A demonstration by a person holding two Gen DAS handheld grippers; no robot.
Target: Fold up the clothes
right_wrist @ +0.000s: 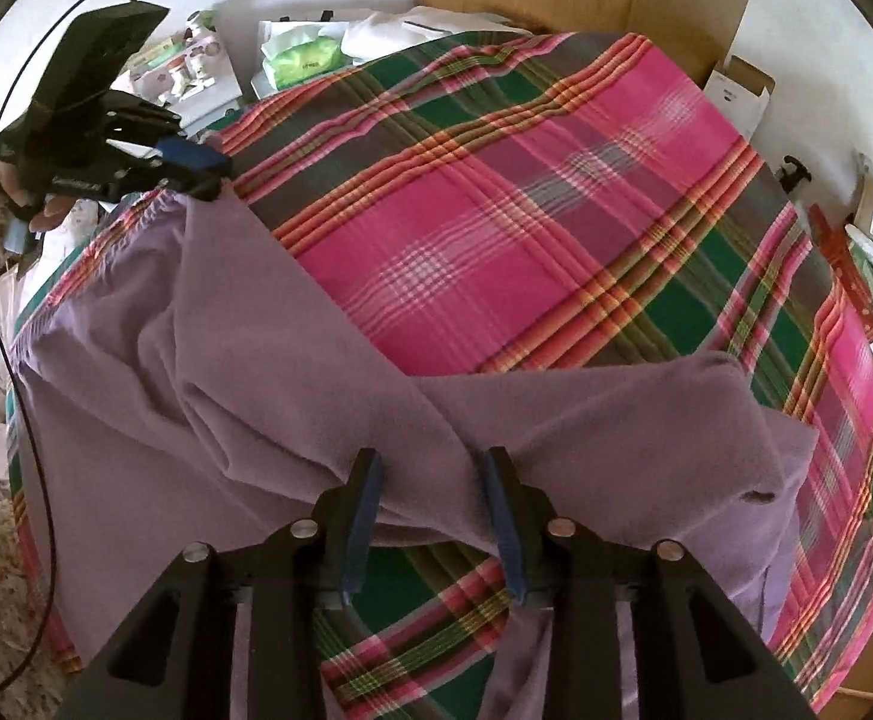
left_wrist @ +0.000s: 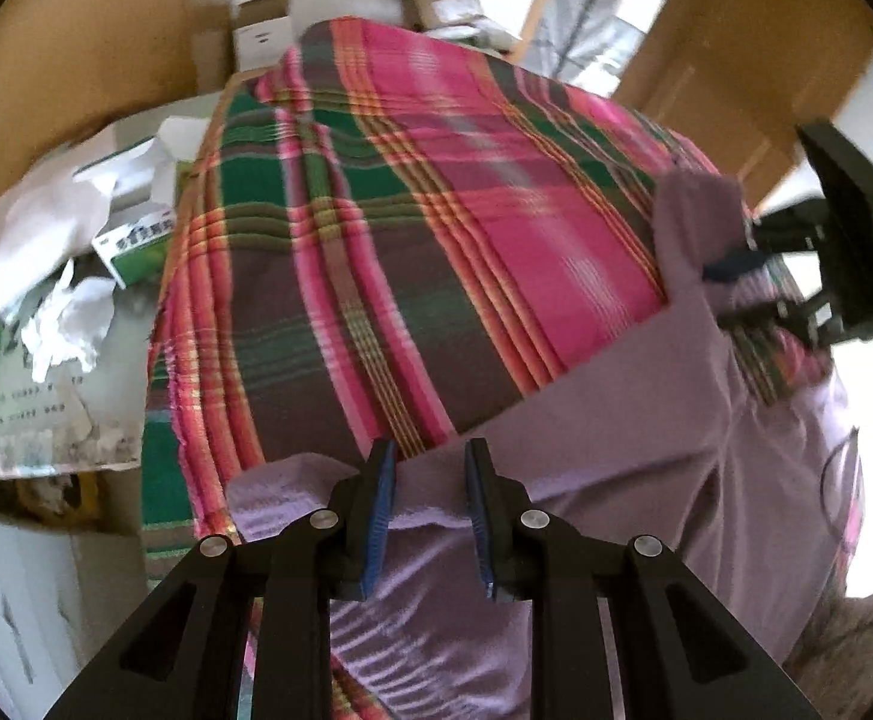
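1. Lilac garment [right_wrist: 136, 390], a soft matte knit, lies over the near and left part of a pink-and-green plaid cloth [right_wrist: 496, 210] that covers the work surface. The far right of the plaid is bare.
2. The left gripper [left_wrist: 430, 510] sits at the garment's far left corner. Its jaws stand at a narrow gap with a ridge of lilac fabric in it. In the right wrist view the cloth gathers into small puckers at that corner, so I judge it is pinched there rather than only touched.
3. The right gripper [right_wrist: 433, 510] sits at the near edge, jaws likewise narrow with fabric bunched between them. In the left wrist view a lilac corner rises off the surface to meet it, which suggests a real hold.
4. Holding two separated points of one edge makes sense, since limp knit sags and twists if carried from a single spot.
5. Creases run from the left corner down toward the near grip, showing the fabric is drawn between the two holds.
6. A flap lies across to the near right, on top of the plaid, with a small dark mark near its end.
7. This layout fits either a piece being spread flat or one partway through a fold, and I cannot tell which.
8. Clutter crowds the far left, including a tissue pack [right_wrist: 301, 60] and boxes, so the bare plaid is the only working room.
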